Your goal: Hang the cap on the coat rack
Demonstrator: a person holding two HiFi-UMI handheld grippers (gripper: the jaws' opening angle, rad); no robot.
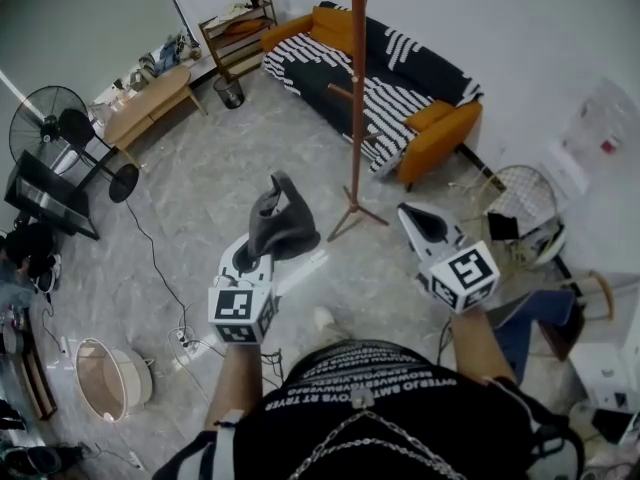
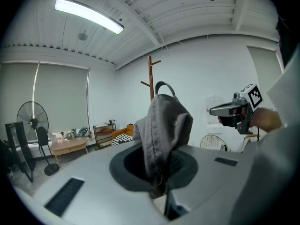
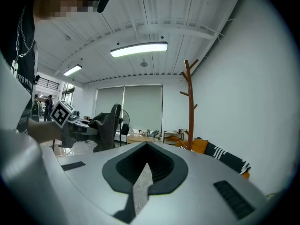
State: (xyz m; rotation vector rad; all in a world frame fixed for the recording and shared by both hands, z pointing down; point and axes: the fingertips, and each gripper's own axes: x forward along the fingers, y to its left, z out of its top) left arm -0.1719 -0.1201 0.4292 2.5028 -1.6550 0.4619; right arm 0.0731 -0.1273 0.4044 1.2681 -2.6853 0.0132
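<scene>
The left gripper clamps the cap by its edge; the right gripper is closed, empty. The floppy cloth may miss a peg on the coat rack.

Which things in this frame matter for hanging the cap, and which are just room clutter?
Job in hand:
- cap, pinched in the left tongs
- coat rack, standing ahead of the person

Lying about:
- sofa
- standing fan
- low table
- waste bin
- shelf unit
- power strip
</scene>
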